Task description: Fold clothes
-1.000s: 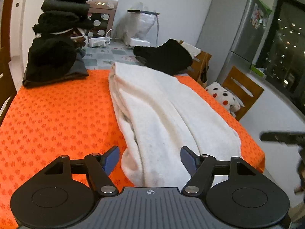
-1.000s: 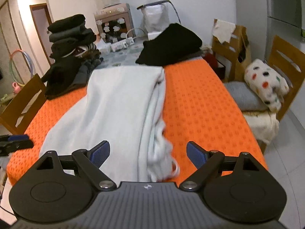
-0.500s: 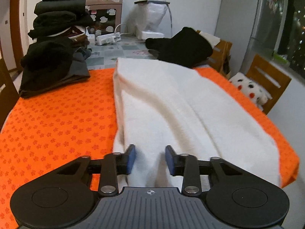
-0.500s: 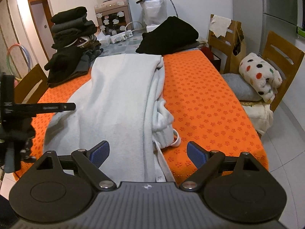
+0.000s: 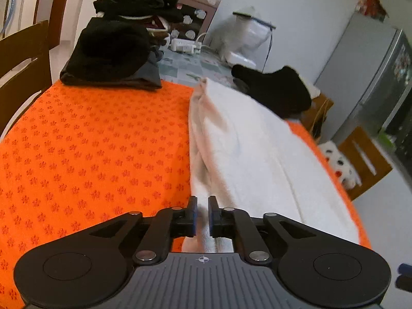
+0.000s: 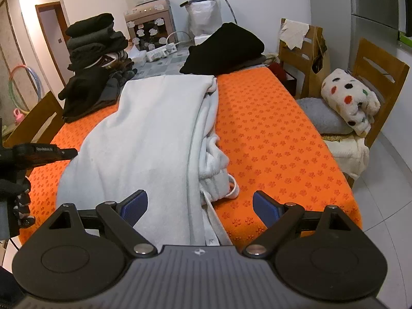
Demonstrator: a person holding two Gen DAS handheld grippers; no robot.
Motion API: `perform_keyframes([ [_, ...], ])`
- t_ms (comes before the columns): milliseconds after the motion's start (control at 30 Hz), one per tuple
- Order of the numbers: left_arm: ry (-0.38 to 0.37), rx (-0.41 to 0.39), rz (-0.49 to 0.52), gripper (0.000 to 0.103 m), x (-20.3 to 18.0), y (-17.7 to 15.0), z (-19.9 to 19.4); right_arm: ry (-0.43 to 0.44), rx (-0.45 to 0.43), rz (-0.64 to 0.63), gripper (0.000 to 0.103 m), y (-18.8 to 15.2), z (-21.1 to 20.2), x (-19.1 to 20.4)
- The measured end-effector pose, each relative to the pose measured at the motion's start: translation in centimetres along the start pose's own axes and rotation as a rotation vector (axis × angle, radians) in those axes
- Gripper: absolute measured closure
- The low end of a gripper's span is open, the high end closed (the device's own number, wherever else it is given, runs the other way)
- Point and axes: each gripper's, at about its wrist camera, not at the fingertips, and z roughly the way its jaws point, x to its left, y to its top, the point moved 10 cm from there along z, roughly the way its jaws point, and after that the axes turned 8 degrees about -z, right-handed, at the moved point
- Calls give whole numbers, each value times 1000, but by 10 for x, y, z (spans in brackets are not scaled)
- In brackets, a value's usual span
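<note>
Two black grippers work on a long fluffy white garment [image 6: 154, 134] lying on the orange patterned tablecloth [image 6: 270, 134]. The left gripper [image 5: 202, 216] was wide open a second ago; now it pinches the garment's near edge, so lifting can follow. The right gripper [image 6: 199, 204] is still wide open, holding nothing.

— What sits beyond the orange cloth [image 6: 270, 134]?
— A water dispenser [image 6: 148, 25] against the wall, a bottle on top; a white power strip [image 6: 161, 50] just in front of it; a refrigerator [image 5: 381, 77] off to the side.
— And the chairs?
— One wooden chair [image 6: 373, 82] holds a spotted cushion [image 6: 347, 100] lying on a grey cushion [image 6: 319, 116]; another chair [image 6: 301, 49] has a pale rag draped over it.
</note>
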Motion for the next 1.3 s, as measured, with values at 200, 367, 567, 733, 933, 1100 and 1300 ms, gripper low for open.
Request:
perform_keyframes([
  [200, -78, -19, 65, 58, -9, -11, -20, 24, 7, 8, 11, -9, 6, 2],
  [367, -135, 29, 119, 49, -10, -39, -36, 79, 24, 21, 11, -23, 21, 11],
  [567, -176, 116, 109, 39, 0, -69, -35, 159, 25, 20, 13, -29, 41, 24],
  [733, -216, 180, 101, 39, 6, -89, -32, 183, 47, 4, 15, -30, 63, 29],
  [933, -305, 215, 62, 31, 0, -87, -19, 204, 54, 16, 18, -26, 88, 27],
  [1100, -332, 212, 27, 30, 1, -89, -14, 313, 66, 80, 34, -25, 92, 30],
  [1300, -367, 245, -22, 30, 6, -101, -16, 332, 100, 44, 34, -40, 99, 26],
])
